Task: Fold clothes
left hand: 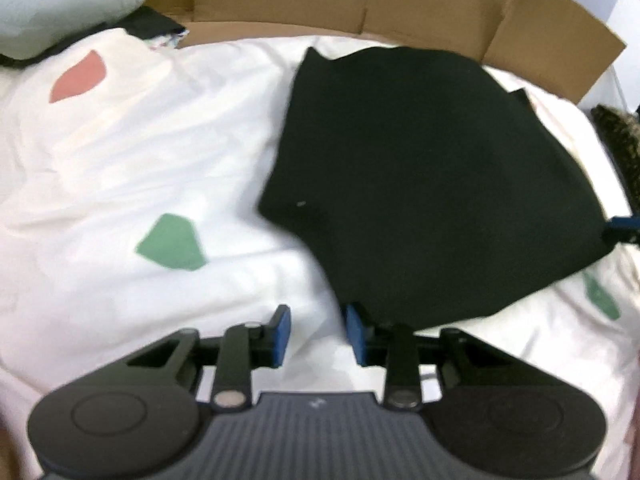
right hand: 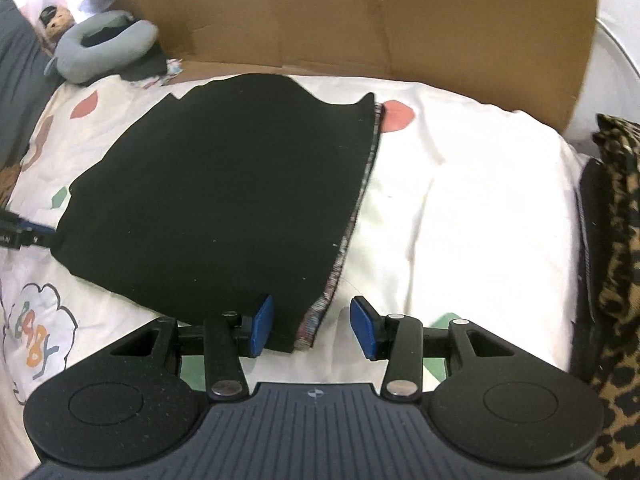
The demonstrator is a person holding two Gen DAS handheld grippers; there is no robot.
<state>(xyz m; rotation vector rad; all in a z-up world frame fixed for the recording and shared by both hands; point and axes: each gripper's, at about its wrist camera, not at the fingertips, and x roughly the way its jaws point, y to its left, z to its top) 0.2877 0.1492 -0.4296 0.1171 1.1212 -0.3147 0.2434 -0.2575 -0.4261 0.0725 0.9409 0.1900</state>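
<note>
A black garment (left hand: 432,184) lies flat on the white patterned bed sheet (left hand: 120,160); it also shows in the right wrist view (right hand: 224,204), with a stitched hem along its right edge. My left gripper (left hand: 318,334) is open at the garment's near left corner, its right pad touching the cloth edge. My right gripper (right hand: 312,330) is open around the garment's near right corner, the hem lying between the pads. The left gripper's tip (right hand: 24,232) shows at the garment's left edge in the right wrist view.
A brown cardboard sheet (right hand: 360,20) stands behind the bed. A grey neck pillow (right hand: 104,48) lies on dark clothes at the back left. A leopard-print fabric (right hand: 616,264) lies along the right edge of the bed.
</note>
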